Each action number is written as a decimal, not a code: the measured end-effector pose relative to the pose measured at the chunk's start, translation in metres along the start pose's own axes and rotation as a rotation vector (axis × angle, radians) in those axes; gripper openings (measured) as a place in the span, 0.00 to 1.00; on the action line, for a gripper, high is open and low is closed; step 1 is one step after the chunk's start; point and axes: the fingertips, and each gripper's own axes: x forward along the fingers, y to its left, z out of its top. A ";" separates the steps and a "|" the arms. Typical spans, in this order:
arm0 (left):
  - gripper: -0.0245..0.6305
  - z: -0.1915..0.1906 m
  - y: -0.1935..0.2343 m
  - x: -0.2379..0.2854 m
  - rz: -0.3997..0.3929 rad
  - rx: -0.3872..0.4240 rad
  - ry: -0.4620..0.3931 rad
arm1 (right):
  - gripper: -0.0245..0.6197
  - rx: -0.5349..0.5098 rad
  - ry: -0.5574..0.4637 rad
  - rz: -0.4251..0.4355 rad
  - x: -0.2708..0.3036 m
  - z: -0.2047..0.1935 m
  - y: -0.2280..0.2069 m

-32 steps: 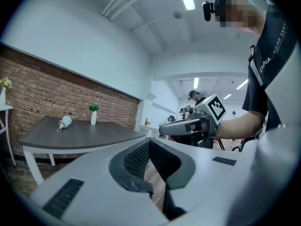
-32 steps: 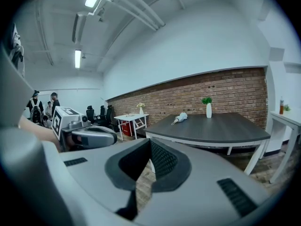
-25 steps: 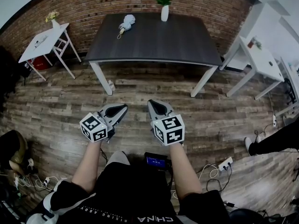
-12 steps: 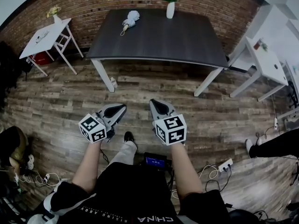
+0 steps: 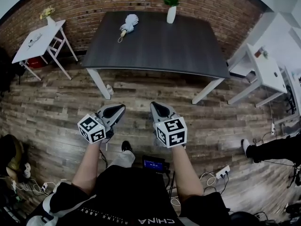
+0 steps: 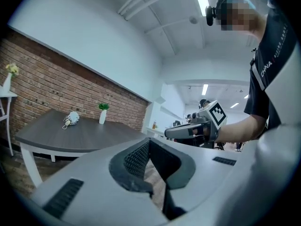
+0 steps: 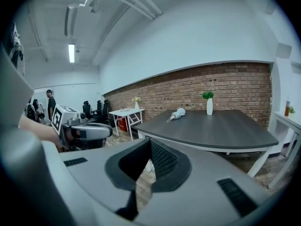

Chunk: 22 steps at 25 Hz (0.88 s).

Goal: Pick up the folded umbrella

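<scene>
The folded white umbrella lies on the far left part of a dark table, near a white vase with a green plant. Both grippers are held side by side over the wooden floor, well short of the table's front edge. The left gripper is shut with nothing in it. The right gripper is shut and empty too. From the left gripper view the umbrella shows far off, beyond the closed jaws. The right gripper view has the umbrella ahead of its jaws.
A white side table with a flower vase stands at the left by the brick wall. White tables stand at the right. Cables, a power strip and a small screen device lie on the floor near my feet. Another person's leg is at right.
I have stepped towards the dark table, and both shut grippers came forward with me. The table and umbrella sit a little nearer in the head view.
</scene>
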 end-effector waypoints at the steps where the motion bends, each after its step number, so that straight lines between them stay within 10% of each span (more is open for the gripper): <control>1: 0.04 0.003 0.010 0.003 -0.004 -0.001 0.000 | 0.05 0.001 0.002 -0.003 0.009 0.004 -0.003; 22: 0.04 0.035 0.162 0.008 -0.037 -0.066 -0.023 | 0.05 0.043 0.034 -0.062 0.142 0.054 -0.024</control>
